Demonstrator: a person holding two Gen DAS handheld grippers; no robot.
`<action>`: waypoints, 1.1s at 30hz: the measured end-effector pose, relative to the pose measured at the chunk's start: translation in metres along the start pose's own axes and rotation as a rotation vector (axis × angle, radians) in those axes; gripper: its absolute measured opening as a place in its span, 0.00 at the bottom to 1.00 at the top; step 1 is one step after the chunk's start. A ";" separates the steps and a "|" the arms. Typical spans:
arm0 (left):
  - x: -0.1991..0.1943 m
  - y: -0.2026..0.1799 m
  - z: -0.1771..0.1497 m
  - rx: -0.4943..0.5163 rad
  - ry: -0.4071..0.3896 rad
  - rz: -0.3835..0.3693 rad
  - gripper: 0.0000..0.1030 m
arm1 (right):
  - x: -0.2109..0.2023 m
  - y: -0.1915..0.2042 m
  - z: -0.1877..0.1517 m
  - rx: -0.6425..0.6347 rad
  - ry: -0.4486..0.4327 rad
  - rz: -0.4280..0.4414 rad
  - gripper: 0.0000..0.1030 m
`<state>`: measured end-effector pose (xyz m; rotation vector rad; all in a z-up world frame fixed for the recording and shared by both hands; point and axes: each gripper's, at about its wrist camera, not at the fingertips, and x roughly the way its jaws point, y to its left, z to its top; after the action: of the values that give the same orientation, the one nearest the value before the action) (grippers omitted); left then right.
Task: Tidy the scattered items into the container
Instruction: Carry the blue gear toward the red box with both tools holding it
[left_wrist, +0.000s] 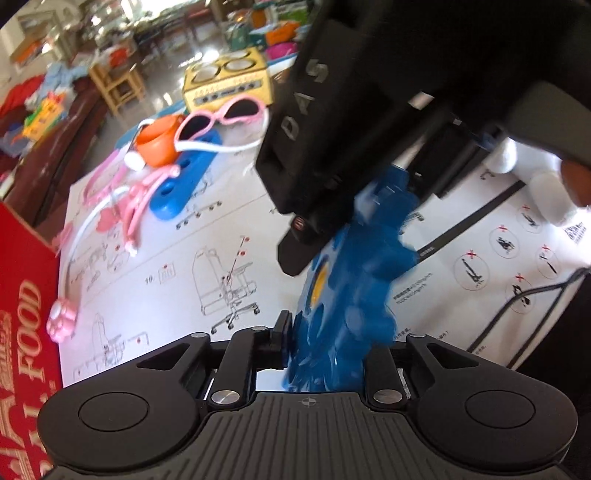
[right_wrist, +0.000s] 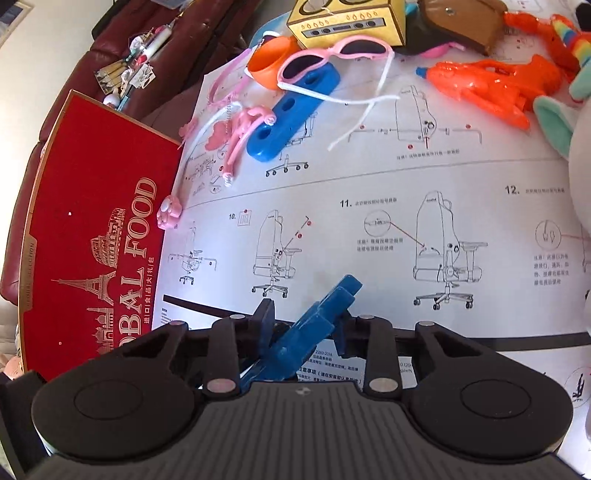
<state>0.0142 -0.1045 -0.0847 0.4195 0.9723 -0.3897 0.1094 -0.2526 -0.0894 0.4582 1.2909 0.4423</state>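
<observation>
A blue plastic toy (left_wrist: 351, 295) with gear-like teeth and a yellow centre stands between the fingers of my left gripper (left_wrist: 327, 332). The pads stand a little apart beside it; the right fingertip is hidden behind the toy. From above, my right gripper (left_wrist: 369, 218) clamps the toy's upper part. In the right wrist view the blue toy (right_wrist: 314, 321) lies slantwise between the pads of the right gripper (right_wrist: 304, 317), which press on it. The red "GLOBAL FOOD" box (right_wrist: 92, 221) lies to the left, also seen as a red box (left_wrist: 22, 295) edge.
On the instruction sheet (right_wrist: 369, 177) beyond lie pink sunglasses (right_wrist: 332, 55), a blue block with holes (right_wrist: 295, 110), an orange cup (right_wrist: 269, 62), a pink headband (right_wrist: 236, 125) and an orange water gun (right_wrist: 491, 81). A white plush (right_wrist: 580, 147) sits right, a yellow carton (right_wrist: 351, 22) behind.
</observation>
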 end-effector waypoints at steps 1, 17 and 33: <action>0.002 0.000 0.000 -0.014 0.010 0.007 0.38 | 0.000 0.000 -0.001 -0.002 -0.003 -0.001 0.36; -0.001 -0.007 -0.005 -0.015 -0.005 0.050 0.16 | 0.004 -0.011 -0.003 0.067 0.009 0.019 0.45; 0.005 0.001 -0.007 -0.060 0.013 0.042 0.31 | 0.005 -0.009 -0.011 0.019 -0.014 0.005 0.38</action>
<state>0.0118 -0.1010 -0.0923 0.3881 0.9840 -0.3191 0.1008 -0.2565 -0.1011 0.4796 1.2819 0.4314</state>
